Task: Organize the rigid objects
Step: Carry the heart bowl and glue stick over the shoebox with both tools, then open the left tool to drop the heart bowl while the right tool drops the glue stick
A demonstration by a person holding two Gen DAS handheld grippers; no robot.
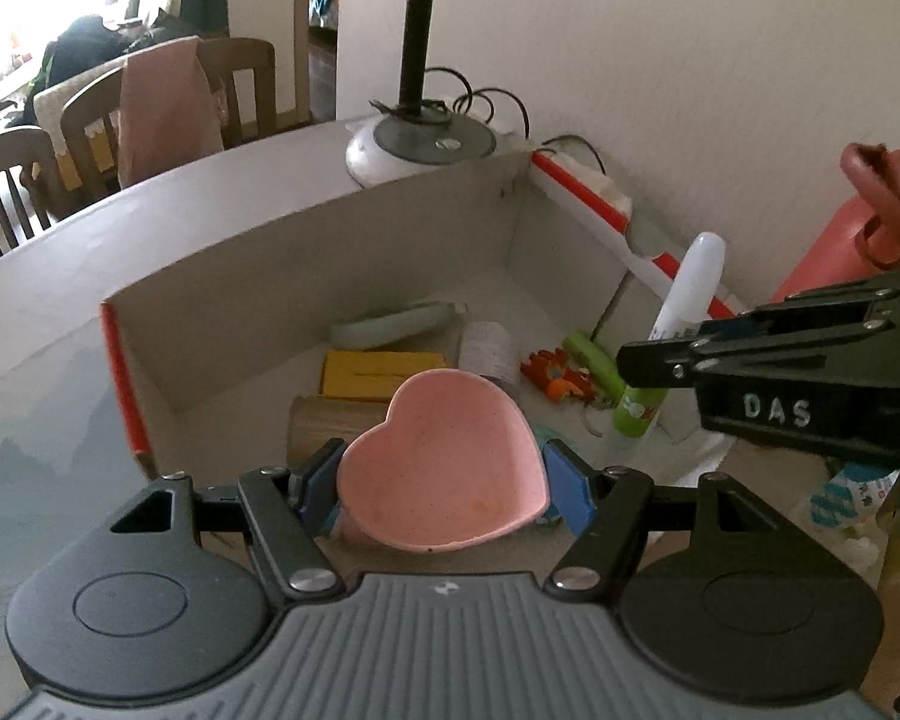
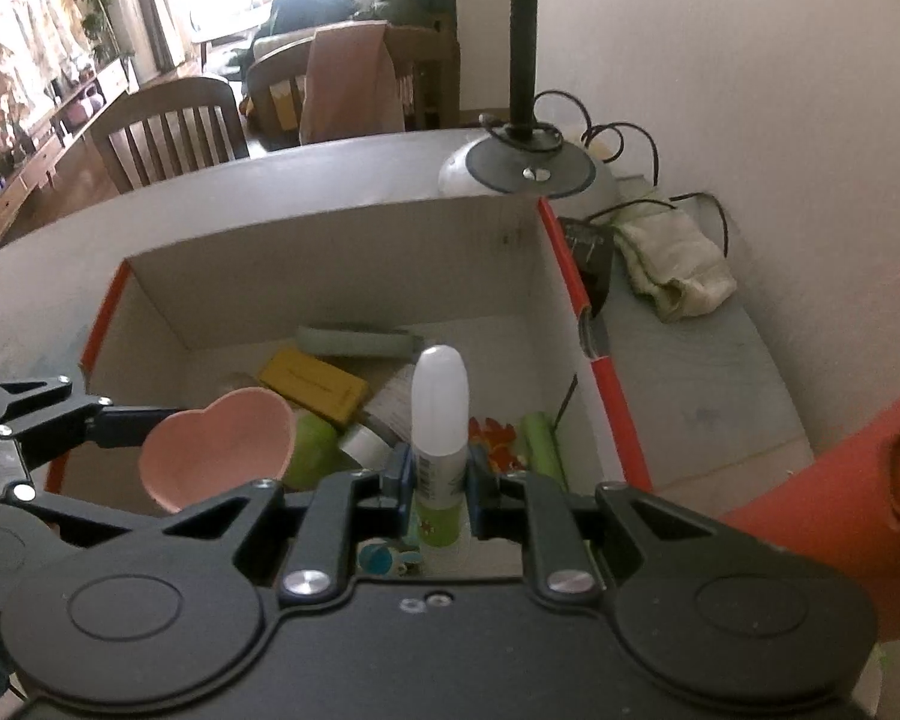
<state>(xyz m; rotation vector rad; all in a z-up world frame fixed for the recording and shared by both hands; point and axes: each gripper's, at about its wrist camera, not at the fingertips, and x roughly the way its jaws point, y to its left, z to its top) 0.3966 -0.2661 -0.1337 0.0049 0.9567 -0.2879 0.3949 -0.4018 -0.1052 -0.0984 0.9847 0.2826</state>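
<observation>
My left gripper (image 1: pixel 441 483) is shut on a pink heart-shaped dish (image 1: pixel 444 462) and holds it over the near part of an open cardboard box (image 1: pixel 330 222) with orange edges. The dish also shows in the right wrist view (image 2: pixel 216 450). My right gripper (image 2: pixel 439 480) is shut on a white and green bottle (image 2: pixel 439 420), upright over the box's right side; it also shows in the left wrist view (image 1: pixel 687 294). Inside the box lie a yellow block (image 1: pixel 372 372), a pale green tube (image 1: pixel 396 324), a grey roll (image 1: pixel 489 348) and a green item (image 1: pixel 594 360).
A lamp base (image 2: pixel 528 171) with a black neck and cables stands behind the box. A folded cloth (image 2: pixel 672 264) lies to the right by the wall. A salmon-red object (image 2: pixel 840 480) stands at the right. Wooden chairs (image 2: pixel 168 132) stand beyond the grey table (image 2: pixel 270 180).
</observation>
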